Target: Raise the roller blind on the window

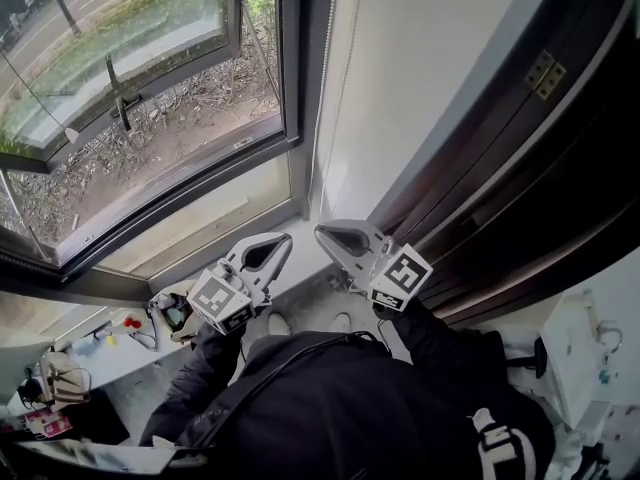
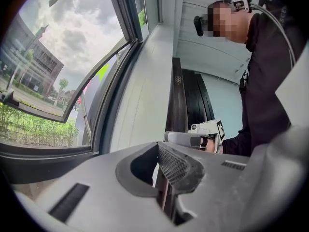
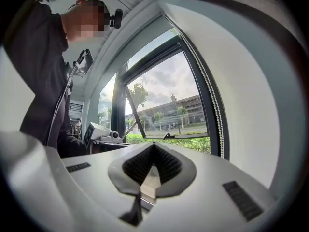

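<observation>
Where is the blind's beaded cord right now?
In the right gripper view the beaded cord hangs right of centre, along the right edge of the dark window frame, beside the white wall.

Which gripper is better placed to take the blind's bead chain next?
Right, probably. In the head view the right gripper sits just under the bead chain, which hangs close ahead in its own view. The left gripper is further over toward the window. Both are shut and empty.

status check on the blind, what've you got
Left gripper shut, empty. Right gripper shut, empty. Bead chain hangs free beside the window frame, not gripped; blind itself out of view. Nothing in the way.
</observation>
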A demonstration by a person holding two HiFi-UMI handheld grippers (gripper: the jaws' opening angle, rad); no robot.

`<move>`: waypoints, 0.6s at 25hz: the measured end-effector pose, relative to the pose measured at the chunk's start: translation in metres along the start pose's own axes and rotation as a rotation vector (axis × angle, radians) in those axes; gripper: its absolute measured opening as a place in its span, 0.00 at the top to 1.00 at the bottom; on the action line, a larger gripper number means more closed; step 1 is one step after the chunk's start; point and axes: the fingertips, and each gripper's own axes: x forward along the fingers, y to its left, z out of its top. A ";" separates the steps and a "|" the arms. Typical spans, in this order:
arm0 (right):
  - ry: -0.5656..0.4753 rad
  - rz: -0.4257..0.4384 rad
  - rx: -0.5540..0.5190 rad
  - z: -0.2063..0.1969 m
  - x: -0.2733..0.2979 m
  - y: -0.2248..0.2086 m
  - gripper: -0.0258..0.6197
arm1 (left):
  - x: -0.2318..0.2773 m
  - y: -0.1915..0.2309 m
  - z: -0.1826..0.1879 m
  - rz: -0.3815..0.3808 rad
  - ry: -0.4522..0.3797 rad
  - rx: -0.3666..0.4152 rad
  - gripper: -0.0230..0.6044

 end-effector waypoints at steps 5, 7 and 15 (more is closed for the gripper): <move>0.021 0.011 -0.004 0.008 0.005 0.010 0.95 | 0.001 -0.004 0.008 0.065 0.010 0.027 0.95; 0.023 0.017 -0.007 0.008 0.006 0.013 0.95 | 0.001 -0.005 0.007 0.067 0.011 0.026 0.95; 0.018 0.006 -0.035 0.009 0.006 0.013 0.95 | 0.002 -0.009 0.008 0.044 -0.006 0.023 0.95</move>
